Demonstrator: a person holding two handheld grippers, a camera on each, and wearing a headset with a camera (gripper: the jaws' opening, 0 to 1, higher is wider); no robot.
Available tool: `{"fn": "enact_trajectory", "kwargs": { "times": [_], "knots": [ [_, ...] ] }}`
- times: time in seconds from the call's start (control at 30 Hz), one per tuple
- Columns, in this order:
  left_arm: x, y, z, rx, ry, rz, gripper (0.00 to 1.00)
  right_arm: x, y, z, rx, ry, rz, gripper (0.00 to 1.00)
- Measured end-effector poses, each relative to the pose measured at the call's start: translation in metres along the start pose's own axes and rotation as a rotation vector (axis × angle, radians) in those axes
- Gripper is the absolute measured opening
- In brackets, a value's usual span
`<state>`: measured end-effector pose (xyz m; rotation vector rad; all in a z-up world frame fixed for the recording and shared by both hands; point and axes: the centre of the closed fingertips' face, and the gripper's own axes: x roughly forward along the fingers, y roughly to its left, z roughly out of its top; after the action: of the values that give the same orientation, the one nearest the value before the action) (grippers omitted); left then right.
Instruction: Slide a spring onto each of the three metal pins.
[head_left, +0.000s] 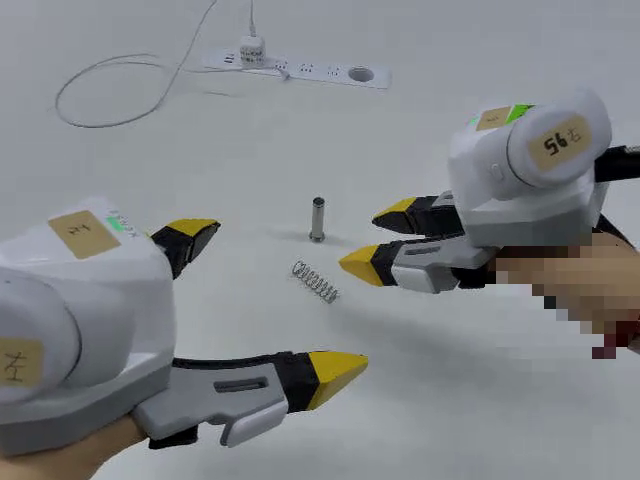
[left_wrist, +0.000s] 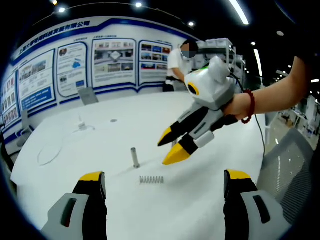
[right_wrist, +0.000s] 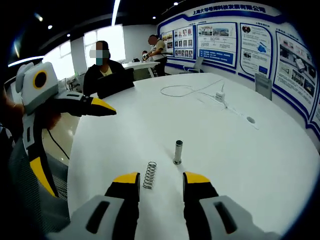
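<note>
One short metal pin (head_left: 318, 218) stands upright on the white table (head_left: 480, 400), with nothing on it. A small coil spring (head_left: 315, 281) lies flat just in front of it. My right gripper (head_left: 372, 238) hovers to the right of the pin, open, its yellow tips pointing left with nothing between them. My left gripper (head_left: 265, 300) is low at the left, open wide and holding nothing. In the left gripper view the pin (left_wrist: 135, 157) and spring (left_wrist: 151, 179) lie ahead of the jaws, under the right gripper (left_wrist: 166, 151). In the right gripper view the spring (right_wrist: 149, 175) lies just beyond the tips, beside the pin (right_wrist: 177, 152).
A white power strip (head_left: 300, 68) with a plugged charger and a looping white cable (head_left: 110, 95) lies at the far side of the table. People stand and sit beyond the table edge (right_wrist: 107, 75). A mesh chair (left_wrist: 290, 170) is beside the table.
</note>
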<state>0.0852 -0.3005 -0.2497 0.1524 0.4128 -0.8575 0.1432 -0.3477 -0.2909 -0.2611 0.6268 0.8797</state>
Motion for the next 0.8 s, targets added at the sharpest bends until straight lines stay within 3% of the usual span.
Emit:
{"fn": "enact_trajectory", "kwargs": {
  "times": [0.23, 0.8],
  "knots": [
    [-0.005, 0.005, -0.004, -0.014, 0.001, 0.02, 0.99, 0.015, 0.012, -0.007, 0.011, 0.011, 0.011, 0.34],
    [-0.009, 0.011, -0.006, -0.02, -0.004, 0.034, 0.98, 0.039, 0.018, -0.036, 0.054, 0.063, -0.009, 0.25]
  ]
}}
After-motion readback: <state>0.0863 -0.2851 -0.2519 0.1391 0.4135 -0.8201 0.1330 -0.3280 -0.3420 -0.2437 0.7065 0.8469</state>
